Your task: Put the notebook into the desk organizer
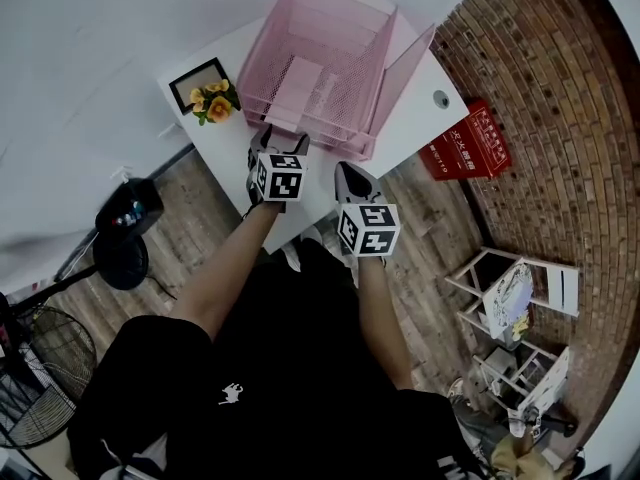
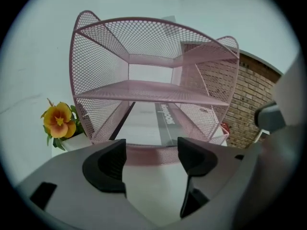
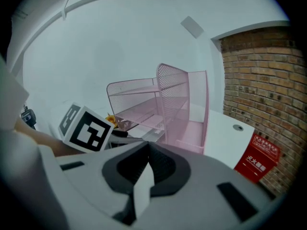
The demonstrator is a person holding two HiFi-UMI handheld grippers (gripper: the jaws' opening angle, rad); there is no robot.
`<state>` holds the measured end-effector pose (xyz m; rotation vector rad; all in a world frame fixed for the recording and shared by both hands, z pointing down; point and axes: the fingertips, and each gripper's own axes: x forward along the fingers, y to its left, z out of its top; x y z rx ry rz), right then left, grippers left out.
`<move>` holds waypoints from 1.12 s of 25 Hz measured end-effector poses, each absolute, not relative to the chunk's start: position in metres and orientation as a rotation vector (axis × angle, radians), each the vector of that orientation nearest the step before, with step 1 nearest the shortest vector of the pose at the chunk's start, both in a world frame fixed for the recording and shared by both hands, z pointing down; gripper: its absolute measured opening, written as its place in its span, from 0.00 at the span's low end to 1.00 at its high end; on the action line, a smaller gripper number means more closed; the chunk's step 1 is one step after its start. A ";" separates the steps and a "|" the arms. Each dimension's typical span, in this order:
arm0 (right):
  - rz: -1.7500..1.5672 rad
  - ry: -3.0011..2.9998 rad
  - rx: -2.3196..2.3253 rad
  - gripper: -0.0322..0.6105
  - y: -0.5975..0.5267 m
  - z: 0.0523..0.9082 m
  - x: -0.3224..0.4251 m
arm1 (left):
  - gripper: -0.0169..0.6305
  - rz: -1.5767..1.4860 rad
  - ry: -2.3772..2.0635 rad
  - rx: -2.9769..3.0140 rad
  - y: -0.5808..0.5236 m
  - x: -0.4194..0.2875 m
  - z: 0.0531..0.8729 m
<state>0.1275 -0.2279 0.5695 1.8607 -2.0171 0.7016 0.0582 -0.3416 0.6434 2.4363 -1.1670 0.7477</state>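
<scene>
The pink mesh desk organizer stands on the white desk. The notebook lies flat in its bottom tray; in the left gripper view the notebook shows pale with a dark edge and print along it, under the middle shelf of the organizer. My left gripper is just in front of the tray's front rim, open, with nothing between its pads. My right gripper hangs at the desk's front edge, right of the left one, shut and empty. It sees the organizer from the side.
A small pot of orange flowers and a black picture frame stand left of the organizer. A red box leans by the brick wall. On the wooden floor are a black fan and white racks.
</scene>
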 end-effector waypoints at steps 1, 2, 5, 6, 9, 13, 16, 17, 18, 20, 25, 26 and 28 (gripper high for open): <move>0.700 -2.015 1.863 0.05 -0.227 0.569 0.126 | 0.55 0.742 -1.172 2.436 -0.341 0.060 0.643; 0.699 -2.013 1.866 0.05 -0.227 0.568 0.125 | 0.55 0.734 -1.172 2.442 -0.341 0.061 0.642; 0.697 -1.998 1.881 0.05 -0.222 0.566 0.125 | 0.55 0.724 -1.151 2.472 -0.334 0.062 0.637; 0.698 -1.993 1.888 0.05 -0.221 0.565 0.125 | 0.55 0.726 -1.138 2.481 -0.331 0.061 0.636; 0.698 -1.984 1.916 0.05 -0.216 0.560 0.122 | 0.55 0.744 -1.085 2.519 -0.323 0.055 0.634; 0.704 -1.986 1.961 0.05 -0.205 0.549 0.116 | 0.47 0.755 -1.015 2.565 -0.307 0.041 0.628; 0.681 -1.990 1.980 0.05 -0.197 0.539 0.116 | 0.34 0.734 -0.989 2.605 -0.294 0.034 0.613; 0.668 -1.990 1.980 0.05 -0.194 0.536 0.115 | 0.29 0.722 -0.992 2.615 -0.289 0.031 0.606; 0.655 -1.992 1.979 0.05 -0.190 0.534 0.114 | 0.24 0.707 -0.998 2.622 -0.284 0.027 0.600; 0.637 -1.998 1.975 0.05 -0.182 0.529 0.112 | 0.16 0.673 -1.010 2.629 -0.271 0.018 0.588; 0.612 -2.066 1.957 0.05 -0.155 0.508 0.102 | 0.03 0.611 -1.067 2.623 -0.239 -0.004 0.557; 0.601 -2.090 1.955 0.05 -0.148 0.501 0.100 | 0.03 0.598 -1.074 2.615 -0.231 -0.007 0.550; 0.572 -2.141 1.959 0.05 -0.133 0.486 0.097 | 0.03 0.569 -1.101 2.609 -0.215 -0.015 0.537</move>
